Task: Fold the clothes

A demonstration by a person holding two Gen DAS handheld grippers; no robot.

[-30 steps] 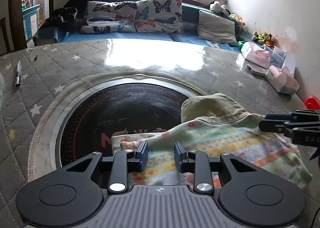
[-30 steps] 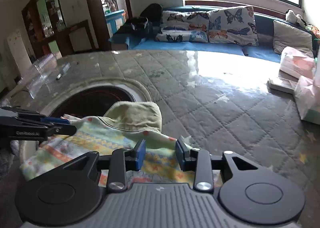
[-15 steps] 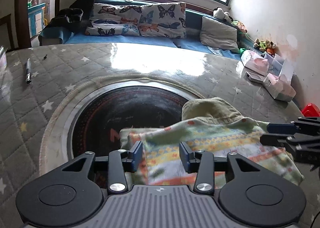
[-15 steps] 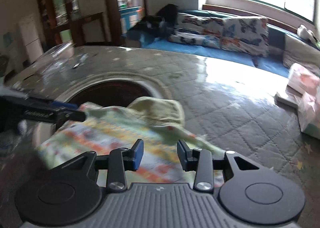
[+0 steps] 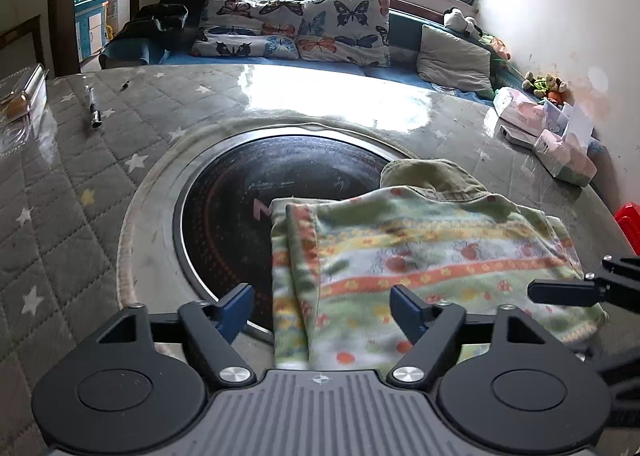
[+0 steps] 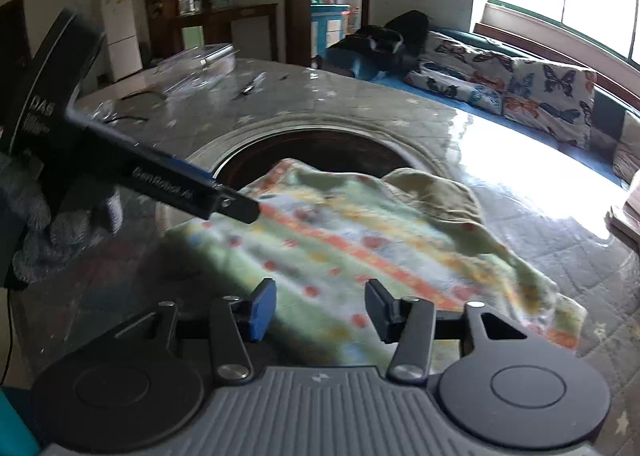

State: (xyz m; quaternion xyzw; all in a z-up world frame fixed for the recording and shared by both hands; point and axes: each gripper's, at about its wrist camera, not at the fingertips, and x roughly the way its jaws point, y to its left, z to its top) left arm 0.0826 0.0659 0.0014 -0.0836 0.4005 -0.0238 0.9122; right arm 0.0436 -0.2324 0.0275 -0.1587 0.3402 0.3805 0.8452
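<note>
A striped, patterned garment with an olive hood (image 5: 432, 248) lies folded on the round table, partly over the dark glass centre (image 5: 280, 184). My left gripper (image 5: 322, 308) is open and empty, just above the garment's near edge. My right gripper (image 6: 318, 312) is also open and empty over the garment (image 6: 360, 240). The right gripper's fingers show in the left wrist view (image 5: 560, 290) at the garment's right side. The left gripper's fingers show in the right wrist view (image 6: 192, 188) at the garment's left side.
The table has a quilted star-pattern cover (image 5: 80, 176). A pen (image 5: 93, 108) and a clear plastic box (image 5: 24, 96) lie at far left. Tissue packs (image 5: 560, 148) sit at far right. A sofa with butterfly cushions (image 5: 304, 32) stands behind.
Both grippers opened wide and let go of the garment, which now lies flat. Both pulled back; the right wrist view swung to the left.
</note>
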